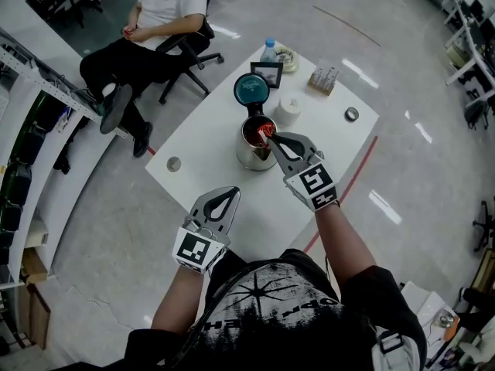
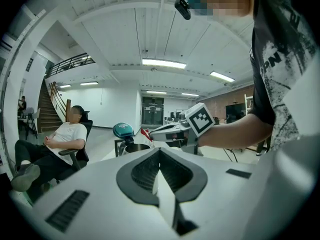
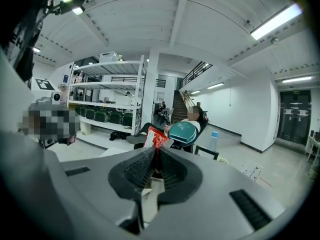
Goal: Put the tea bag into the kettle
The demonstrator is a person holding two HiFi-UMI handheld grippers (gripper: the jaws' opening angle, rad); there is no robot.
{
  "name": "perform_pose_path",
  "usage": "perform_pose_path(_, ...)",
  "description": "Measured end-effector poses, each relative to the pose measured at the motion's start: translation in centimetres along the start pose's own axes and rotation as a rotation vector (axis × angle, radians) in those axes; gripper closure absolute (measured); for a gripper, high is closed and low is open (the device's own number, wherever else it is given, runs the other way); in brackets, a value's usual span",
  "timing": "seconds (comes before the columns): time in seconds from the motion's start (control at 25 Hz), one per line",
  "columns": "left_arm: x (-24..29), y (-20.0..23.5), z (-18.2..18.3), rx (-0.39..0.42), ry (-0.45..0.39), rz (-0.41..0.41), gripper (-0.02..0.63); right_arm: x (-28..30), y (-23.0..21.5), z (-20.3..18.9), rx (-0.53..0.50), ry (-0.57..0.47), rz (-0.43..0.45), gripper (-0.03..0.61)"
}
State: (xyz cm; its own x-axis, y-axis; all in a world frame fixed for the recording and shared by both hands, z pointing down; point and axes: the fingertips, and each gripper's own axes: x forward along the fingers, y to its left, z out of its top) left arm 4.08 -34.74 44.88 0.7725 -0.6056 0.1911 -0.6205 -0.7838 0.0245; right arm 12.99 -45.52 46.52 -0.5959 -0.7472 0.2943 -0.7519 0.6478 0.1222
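Nearest the camera, below the person's black printed shirt, the left tool hovers above the near edge of the white worktop with its jaws pressed together and nothing between them. Farther out, the right tool reaches over the steel kettle, its jaws nearly closed and pinching a red tea bag by one end. The tea bag's long axis runs on from the jaw tips, away from the hand, and in the right gripper view its free end stands up past the tips and leans slightly left. Seen from the head view, it lies over the kettle's open mouth; whether it is above the rim or already below it cannot be told. Red shows inside the mouth, and what else the kettle holds cannot be made out. Its teal lid stands swung open on the far side. A water bottle stands at the worktop's far corner, and a seated person sits in a chair beyond it.
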Motion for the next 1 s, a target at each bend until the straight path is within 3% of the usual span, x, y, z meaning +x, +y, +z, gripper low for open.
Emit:
perform_pose_path(0.12, 0.2, 0.8, -0.4, -0.008, 0.027, 0.016, 0.606, 1.1, -0.3, -0.2, -0.002, 0.012, 0.008, 0.554)
perform_pose_path(0.28, 0.6, 0.8, -0.6, -0.019, -0.011, -0.009, 0.606, 2.5, -0.7, -0.8, -0.001, 0.035, 0.016, 0.554)
perform_pose_path(0.8, 0.4, 1.4, -1.3, -0.029, 0.003, 0.01, 0.606, 4.2, -1.0, -2.2, 0.009, 0.07, -0.001, 0.552)
perform_pose_path(1.0, 0.4, 1.2, -1.7, -0.014, 0.015, 0.001, 0.606, 4.5, -0.9, -2.7, 0.008, 0.092, -0.002, 0.491)
